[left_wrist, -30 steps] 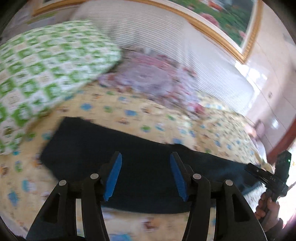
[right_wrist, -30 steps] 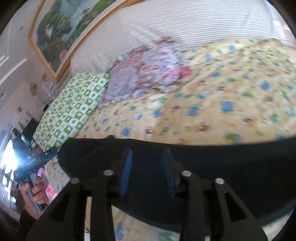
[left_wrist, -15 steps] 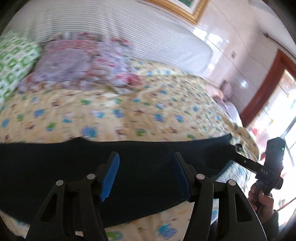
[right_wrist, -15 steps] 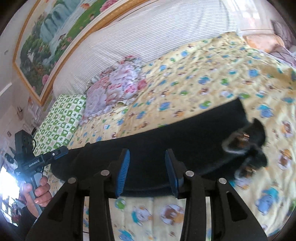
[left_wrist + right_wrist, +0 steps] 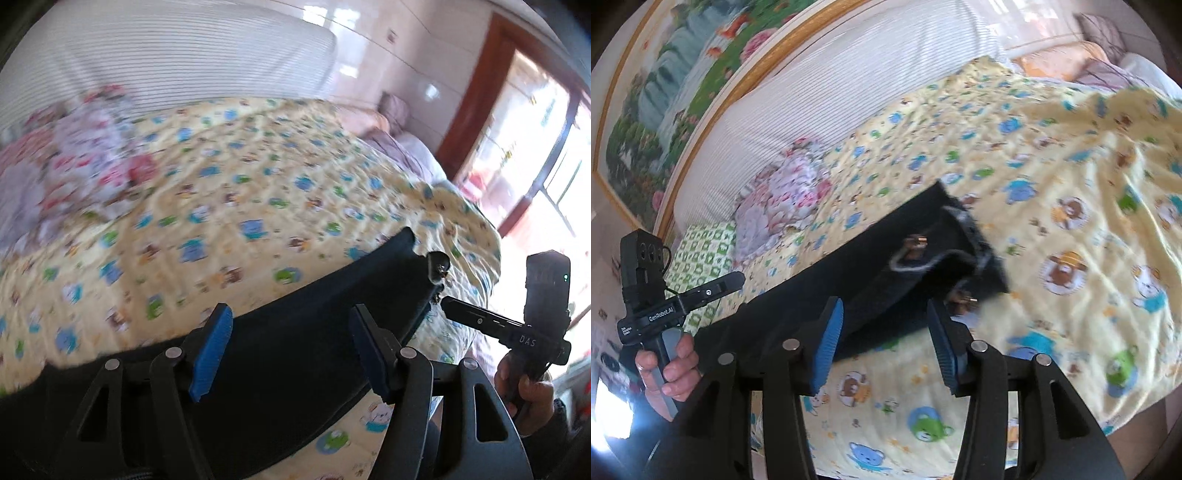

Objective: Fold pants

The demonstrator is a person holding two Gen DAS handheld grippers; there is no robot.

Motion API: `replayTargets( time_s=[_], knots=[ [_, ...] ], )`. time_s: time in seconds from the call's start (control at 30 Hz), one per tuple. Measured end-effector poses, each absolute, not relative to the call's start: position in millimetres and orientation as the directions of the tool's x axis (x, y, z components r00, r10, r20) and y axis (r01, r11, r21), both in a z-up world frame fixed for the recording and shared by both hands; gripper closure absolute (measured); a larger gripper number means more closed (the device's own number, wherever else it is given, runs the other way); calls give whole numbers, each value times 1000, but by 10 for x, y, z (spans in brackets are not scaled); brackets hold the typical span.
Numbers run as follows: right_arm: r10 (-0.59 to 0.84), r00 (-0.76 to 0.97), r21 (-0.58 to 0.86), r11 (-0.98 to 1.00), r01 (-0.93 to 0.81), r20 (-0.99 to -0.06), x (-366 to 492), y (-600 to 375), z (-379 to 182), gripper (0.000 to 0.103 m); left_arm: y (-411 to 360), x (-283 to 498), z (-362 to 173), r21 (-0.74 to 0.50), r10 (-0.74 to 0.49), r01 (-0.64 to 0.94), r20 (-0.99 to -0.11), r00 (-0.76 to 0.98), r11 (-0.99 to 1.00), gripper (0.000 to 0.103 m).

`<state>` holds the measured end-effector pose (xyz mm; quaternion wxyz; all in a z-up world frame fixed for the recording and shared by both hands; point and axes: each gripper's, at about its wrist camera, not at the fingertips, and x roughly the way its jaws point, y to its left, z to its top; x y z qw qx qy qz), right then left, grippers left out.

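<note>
Both views have swung from the green pillow end toward the waistband end of the dark pants (image 5: 295,350). These lie flat in a long strip on the yellow bedspread (image 5: 240,206), drawstring loose. Left tool (image 5: 291,350) and right tool (image 5: 884,343), both just widened, hover empty.

both grippers, left gripper (image 5: 290,352) and right gripper (image 5: 884,345), are black with blue ribbed pads (image 5: 827,345), silver screws and white lettering on the handle.

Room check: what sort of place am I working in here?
Most likely a bedroom in a home. The dark pants lie on a bed with a yellow cartoon-print cover, with pillows against a white striped headboard and a framed landscape picture above.
</note>
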<state>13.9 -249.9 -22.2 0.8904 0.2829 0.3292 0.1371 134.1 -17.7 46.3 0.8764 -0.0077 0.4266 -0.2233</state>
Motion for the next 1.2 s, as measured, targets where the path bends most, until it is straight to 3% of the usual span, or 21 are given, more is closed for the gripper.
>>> replayTargets(
  time_s=[0.3, 0.53, 0.73, 0.8, 0.87, 0.93, 1.07, 1.1, 1.2],
  knots=[
    [440, 731, 675, 737, 38, -522, 132, -2711, -430, 47, -583, 1787, 338, -195, -421, 475, -798, 433, 858, 34],
    [451, 742, 744, 661, 94, -495, 237, -2729, -480, 32, -843, 2096, 187, -218, -444, 532, -828, 343, 818, 34],
    [433, 770, 787, 600, 142, -469, 374, -2814, -532, 32, -1104, 2286, 1, -232, -450, 588, -855, 257, 775, 34],
    [421, 786, 785, 605, 129, -454, 380, -2824, -536, 46, -1191, 2330, -45, -246, -459, 605, -860, 224, 757, 34],
    [419, 783, 774, 621, 121, -459, 376, -2843, -569, 77, -1302, 2375, -102, -270, -473, 627, -863, 179, 731, 34],
    [436, 781, 795, 594, 123, -447, 352, -2915, -658, 84, -1421, 2412, -173, -287, -479, 649, -867, 136, 705, 34],
    [462, 788, 810, 582, 76, -406, 295, -2950, -703, 86, -1625, 2482, -299, -311, -485, 681, -871, 74, 663, 34],
    [460, 789, 802, 594, 67, -407, 284, -2937, -686, 86, -1660, 2497, -305, -323, -498, 690, -865, 63, 648, 38],
    [462, 790, 799, 599, 56, -402, 273, -2932, -671, 86, -1675, 2511, -300, -421, -563, 687, -826, -22, 592, 86]
  ],
)
